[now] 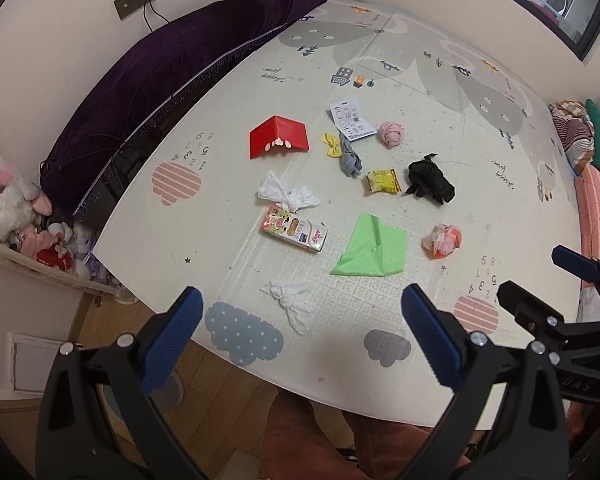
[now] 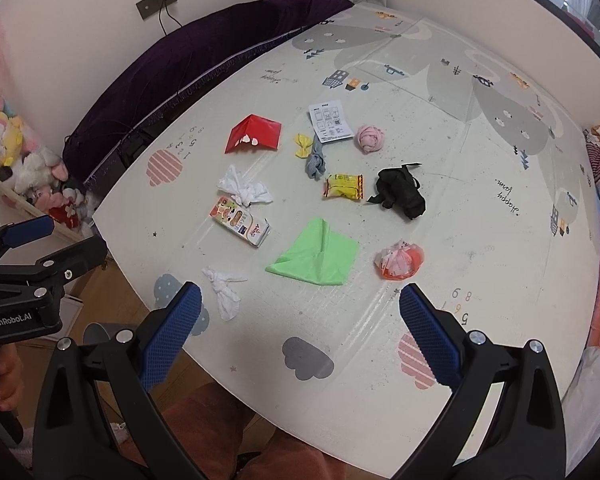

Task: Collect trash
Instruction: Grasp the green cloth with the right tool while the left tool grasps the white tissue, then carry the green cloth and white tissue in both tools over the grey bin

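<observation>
A patterned play mat [image 1: 380, 60] carries scattered litter: red card [image 1: 278, 137]; green sheet [image 1: 370, 247]; snack box [image 1: 294, 229]; black bag [image 1: 430, 179].

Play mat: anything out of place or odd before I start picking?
Yes: litter is scattered over the play mat. Knotted white tissues lie nearest, then a snack box, green sheet and crumpled orange wrapper. Nothing looks spilled.

- Litter is crowding the middle of the play mat [image 1: 380, 64]: a milk carton [image 1: 294, 229], a green sheet [image 1: 370, 248] and a black bag [image 1: 430, 179] are lying near each other with narrow gaps between.
- The far half of the mat is lying bare.
- A purple cushion [image 1: 172, 76] is lining the left edge.
- A knotted tissue [image 1: 294, 306] is sitting alone at the near edge, between the left gripper [image 1: 300, 320]'s spread fingers.
</observation>
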